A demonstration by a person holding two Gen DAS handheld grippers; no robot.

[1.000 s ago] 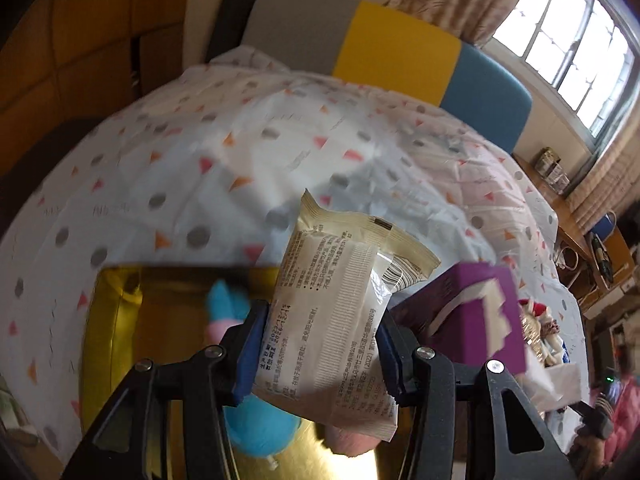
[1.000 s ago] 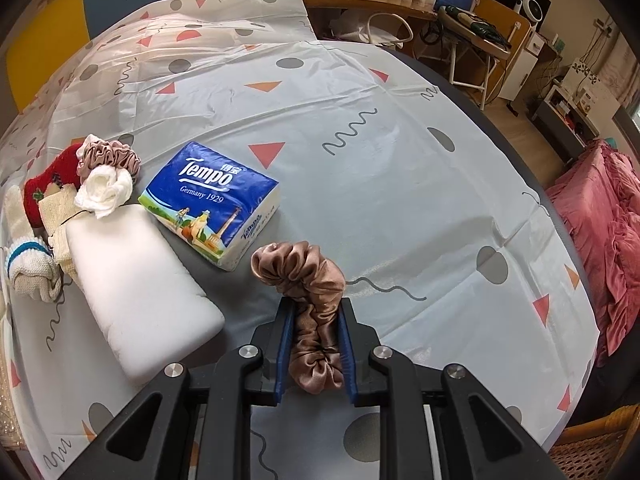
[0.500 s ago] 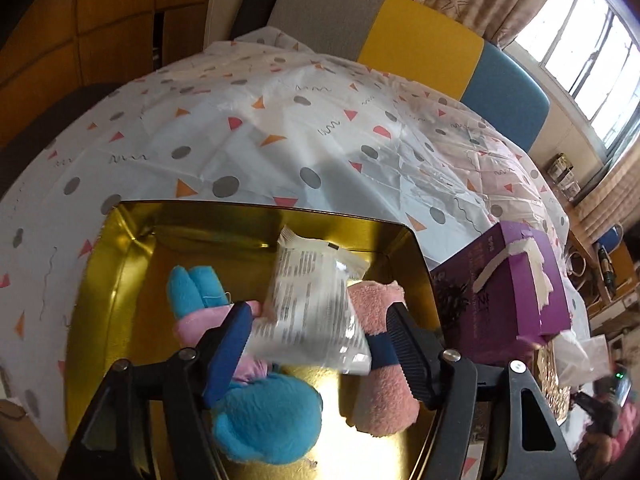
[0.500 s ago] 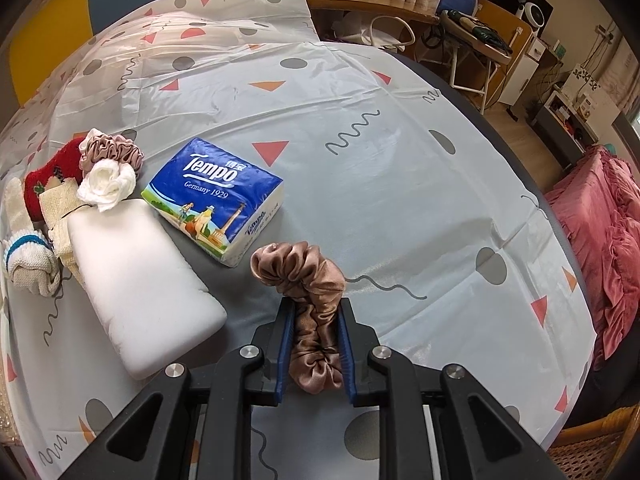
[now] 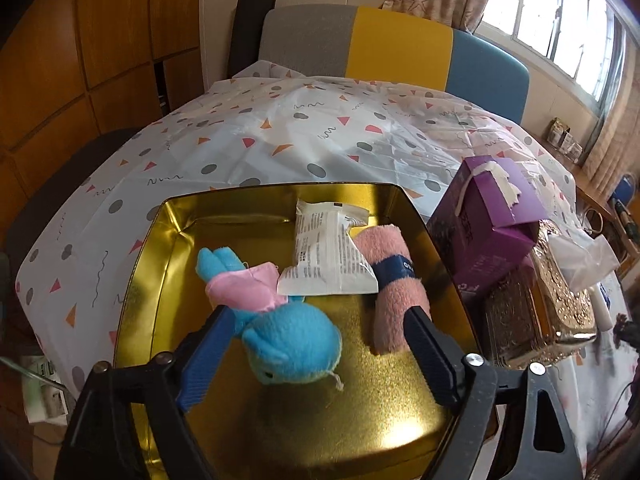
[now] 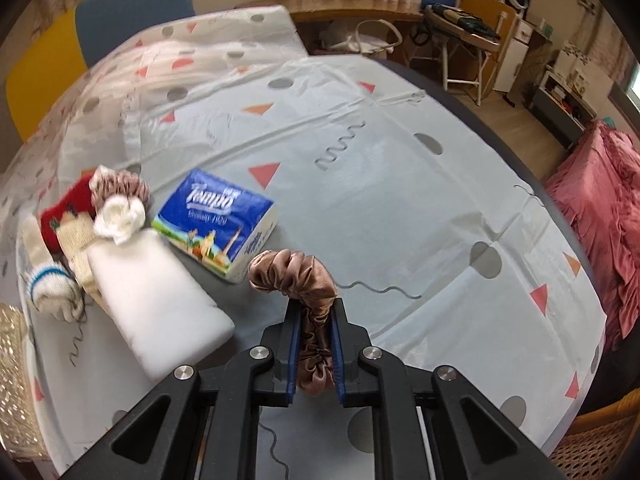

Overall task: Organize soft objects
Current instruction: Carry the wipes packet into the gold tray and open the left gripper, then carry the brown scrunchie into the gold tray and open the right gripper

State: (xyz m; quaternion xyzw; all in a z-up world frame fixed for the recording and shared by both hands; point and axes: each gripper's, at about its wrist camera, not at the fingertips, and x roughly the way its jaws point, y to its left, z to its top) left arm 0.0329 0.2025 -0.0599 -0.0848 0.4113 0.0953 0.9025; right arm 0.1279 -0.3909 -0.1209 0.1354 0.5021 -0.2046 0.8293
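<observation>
The right gripper (image 6: 314, 344) is pinching the brown scrunchie (image 6: 308, 304) lengthwise, while the left gripper (image 5: 316, 348) is opening, empty, over the gold tin (image 5: 160, 248).

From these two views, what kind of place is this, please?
Most likely a room in a home, a living or dining area. A table under a patterned tablecloth holds household things, a window has curtains, and a desk and a pink ruffled cover stand nearby.

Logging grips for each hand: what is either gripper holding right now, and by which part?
Right gripper pinches the brown satin scrunchie across one side of its loop. Left gripper, jaws opening, holds nothing.
</observation>
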